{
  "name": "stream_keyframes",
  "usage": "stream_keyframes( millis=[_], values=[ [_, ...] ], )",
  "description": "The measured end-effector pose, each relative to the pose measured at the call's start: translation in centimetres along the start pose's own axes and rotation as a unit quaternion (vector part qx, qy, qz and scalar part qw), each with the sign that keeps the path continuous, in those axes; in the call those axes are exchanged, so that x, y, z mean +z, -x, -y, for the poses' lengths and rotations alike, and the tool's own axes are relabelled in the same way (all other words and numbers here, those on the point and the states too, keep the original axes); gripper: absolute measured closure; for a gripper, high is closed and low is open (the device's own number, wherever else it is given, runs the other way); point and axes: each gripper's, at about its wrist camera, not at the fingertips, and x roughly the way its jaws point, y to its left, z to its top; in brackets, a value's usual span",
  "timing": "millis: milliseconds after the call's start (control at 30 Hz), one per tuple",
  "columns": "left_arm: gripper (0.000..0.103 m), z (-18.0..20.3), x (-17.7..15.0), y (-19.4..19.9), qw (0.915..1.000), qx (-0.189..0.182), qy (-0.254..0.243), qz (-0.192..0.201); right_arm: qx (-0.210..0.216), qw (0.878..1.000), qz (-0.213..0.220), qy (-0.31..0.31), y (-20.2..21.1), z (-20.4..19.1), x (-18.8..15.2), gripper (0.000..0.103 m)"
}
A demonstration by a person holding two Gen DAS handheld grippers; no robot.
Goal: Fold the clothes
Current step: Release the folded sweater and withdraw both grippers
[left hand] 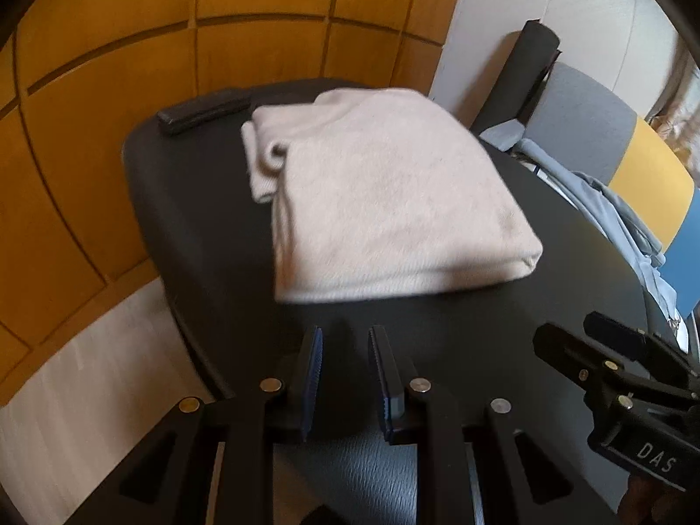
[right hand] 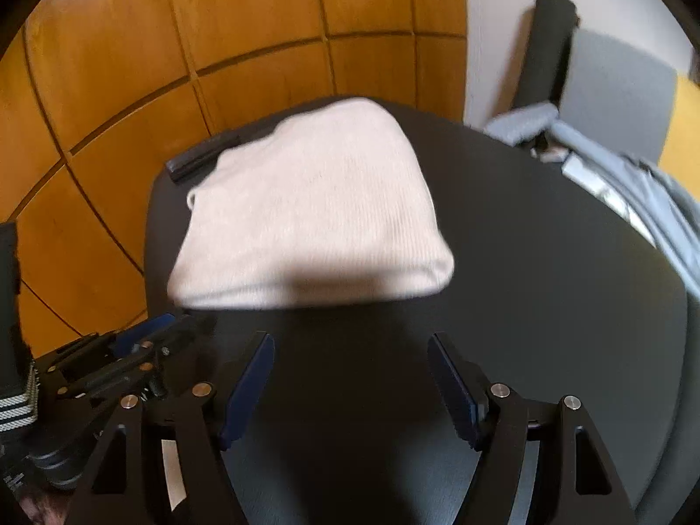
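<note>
Cream-coloured knit, a sweater point(left hand: 385, 201) already folded into a thick rectangle, lies on the black table point(left hand: 503, 306) in the middle of both frames, its near folded edge toward the grippers and nothing touching it. Both tools hang over bare tabletop at the bottom of their frames. The left gripper point(left hand: 345, 350) has its blue-padded jaws at a narrow gap with nothing between them. The right gripper point(right hand: 350, 358) stands wide apart, also empty.

As I read it, the folding of this garment looks finished or nearly so, and the hands are clear of it. The next move probably calls either for a last tidy of the loose bit at the sweater's left side, or for reaching to the pale blue garment point(left hand: 630, 218) draped at the right edge of the frame over a chair with grey, yellow and blue panels point(left hand: 582, 131). That would mean opening the left jaws wider first.

The left wrist view shows the rolled cuff or sleeve end point(left hand: 273, 155) poking out at the sweater's upper left, which the right wrist view barely shows. The right wrist view shows the left gripper at its lower left beside a striped sleeve cuff point(right hand: 17, 407). Both show a dark flat case point(right hand: 201, 157) at the table's far left corner, against orange wooden wall panels point(right hand: 218, 43).
</note>
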Motion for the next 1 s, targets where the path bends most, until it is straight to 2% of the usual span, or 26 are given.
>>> stream_keyframes(
  millis=[167, 600, 700, 767, 833, 1000],
  values=[
    [0.082, -0.2, -0.5, 1.5, 0.9993, 0.038, -0.005, -0.001, -0.002, 1.000, -0.002, -0.018, 0.5, 0.8, -0.7, 0.029],
    [0.082, 1.4, -0.3, 5.2, 0.9980, 0.055, -0.026, 0.018, -0.008, 1.000, 0.018, -0.005, 4.1, -1.0, -1.3, 0.025],
    [0.081, 2.0, -0.3, 5.6, 0.9955, 0.085, -0.037, 0.023, -0.010, 1.000, 0.019, -0.006, 4.5, -1.1, -1.5, 0.025],
    [0.081, 2.4, -0.1, 5.4, 0.9933, 0.106, -0.044, 0.002, -0.014, 1.000, 0.019, -0.006, 4.7, -1.0, -1.7, 0.025],
    [0.081, 2.7, -0.2, 5.3, 0.9937, 0.101, -0.047, -0.008, -0.016, 1.000, 0.021, -0.007, 4.9, -1.0, -1.7, 0.025],
    [0.081, 2.9, -0.6, 5.9, 0.9949, 0.089, -0.048, 0.005, -0.020, 0.999, 0.024, -0.007, 5.1, -0.8, -1.6, 0.025]
  ],
)
